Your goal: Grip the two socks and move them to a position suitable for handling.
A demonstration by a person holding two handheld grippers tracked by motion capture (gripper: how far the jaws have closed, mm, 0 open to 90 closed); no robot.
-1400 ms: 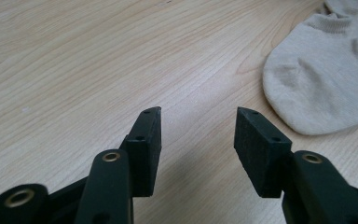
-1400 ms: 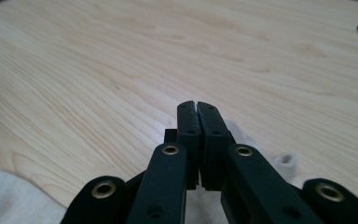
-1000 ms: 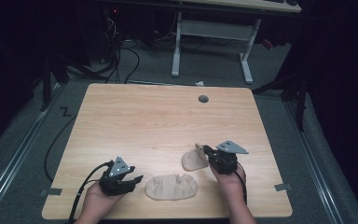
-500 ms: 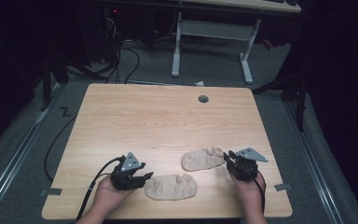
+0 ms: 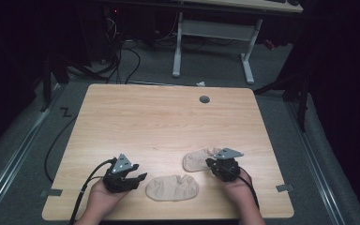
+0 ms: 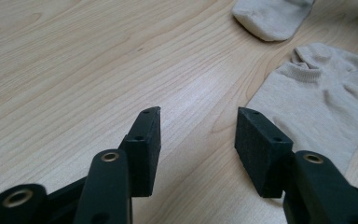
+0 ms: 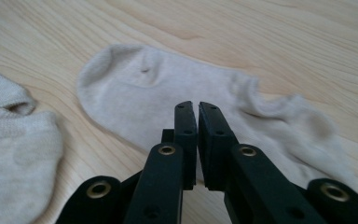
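Note:
Two beige ankle socks lie flat on the wooden table (image 5: 168, 122). The front sock (image 5: 172, 187) (image 6: 321, 102) (image 7: 14, 154) sits near the table's front edge. The rear sock (image 5: 198, 160) (image 6: 270, 16) (image 7: 135, 93) lies just behind it, to the right. My left gripper (image 5: 138, 178) (image 6: 198, 114) rests low at the front sock's left end, open, with bare wood between its jaws. My right gripper (image 5: 209, 161) (image 7: 197, 105) hovers over the right part of the rear sock. Its jaws have just been closing and now stand together, and I see no cloth between them.
A round grey cable hole (image 5: 204, 99) sits near the table's far edge. Black cables (image 5: 86, 187) trail from the grippers off the front edge. A white desk frame (image 5: 213, 33) stands on the dark floor behind the table.
The rear sock went from bunched to spread flat. My right gripper swung out to the right, then came back left over that sock's end. My left gripper shifted slightly right.

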